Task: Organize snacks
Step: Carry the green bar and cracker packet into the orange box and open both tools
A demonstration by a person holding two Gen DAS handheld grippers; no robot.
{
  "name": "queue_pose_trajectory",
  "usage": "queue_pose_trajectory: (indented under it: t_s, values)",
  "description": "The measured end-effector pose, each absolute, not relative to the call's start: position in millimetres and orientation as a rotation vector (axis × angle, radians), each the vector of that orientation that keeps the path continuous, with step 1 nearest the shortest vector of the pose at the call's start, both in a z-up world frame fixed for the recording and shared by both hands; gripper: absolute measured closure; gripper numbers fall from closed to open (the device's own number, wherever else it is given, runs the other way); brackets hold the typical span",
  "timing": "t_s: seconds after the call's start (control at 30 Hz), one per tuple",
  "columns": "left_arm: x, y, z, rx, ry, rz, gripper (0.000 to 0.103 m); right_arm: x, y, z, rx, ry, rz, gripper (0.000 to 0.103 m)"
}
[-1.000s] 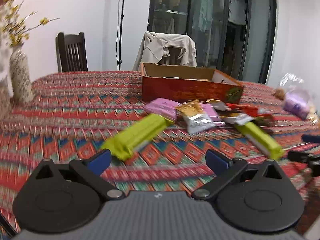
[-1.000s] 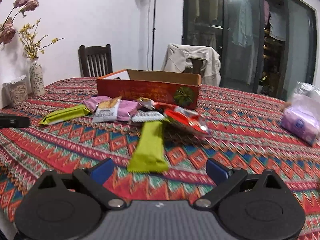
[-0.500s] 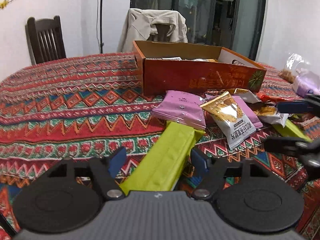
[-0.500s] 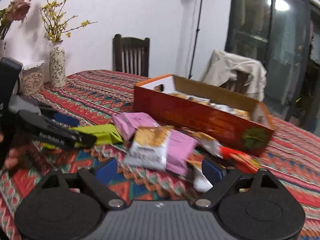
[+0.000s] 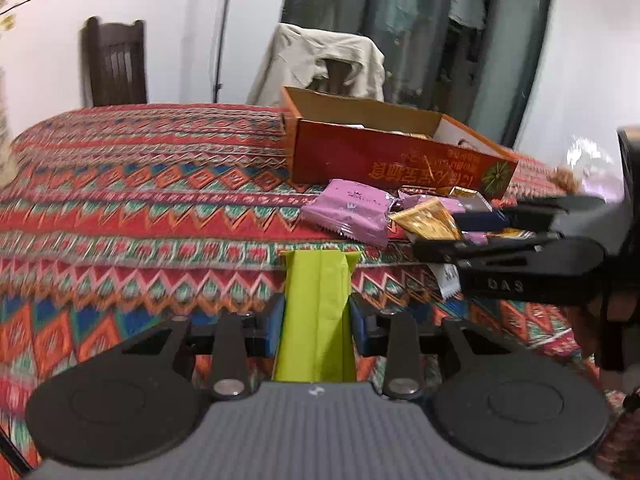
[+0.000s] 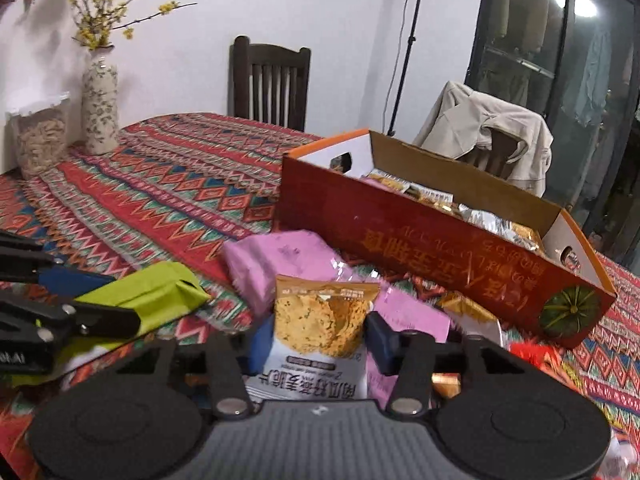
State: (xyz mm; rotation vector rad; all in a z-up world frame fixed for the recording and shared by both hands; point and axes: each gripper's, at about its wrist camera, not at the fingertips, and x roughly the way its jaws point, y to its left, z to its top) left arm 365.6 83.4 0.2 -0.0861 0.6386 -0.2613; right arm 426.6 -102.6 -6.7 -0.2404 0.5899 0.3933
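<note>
My left gripper (image 5: 316,320) is shut on a long lime-green snack bar (image 5: 318,312) that points toward the orange cardboard box (image 5: 392,160). My right gripper (image 6: 320,340) is shut on a gold-and-white cracker packet (image 6: 320,320), which lies over pink packets (image 6: 280,264) in front of the box (image 6: 440,248). The box holds several wrapped snacks. In the left wrist view the right gripper (image 5: 504,236) reaches in from the right over the pile of pink and gold packets (image 5: 348,212). The green bar (image 6: 152,292) and the left gripper's fingers (image 6: 76,280) show at the left of the right wrist view.
A patterned red tablecloth (image 5: 140,200) covers the table. A flowered vase (image 6: 99,108) and a jar (image 6: 38,136) stand at the far left. Two chairs (image 6: 270,80) stand behind, one draped with a beige jacket (image 5: 324,64). A clear bag (image 5: 588,168) lies at right.
My left gripper moved onto the green bar and closed on it. My right gripper swung left to the snack pile and closed on the cracker packet.
</note>
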Motion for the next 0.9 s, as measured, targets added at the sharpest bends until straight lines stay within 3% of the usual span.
queue_pose_trajectory:
  t_s: [0.4, 0.9]
  values:
    - [284, 51, 19, -0.196, 0.619, -0.258, 0.068, 317, -153, -5, -0.198, 0.597, 0.45, 0.056]
    - [267, -15, 38, -0.087, 0.6, -0.281, 0.068, 260, -240, -3, -0.042, 0.546, 0.389, 0.056]
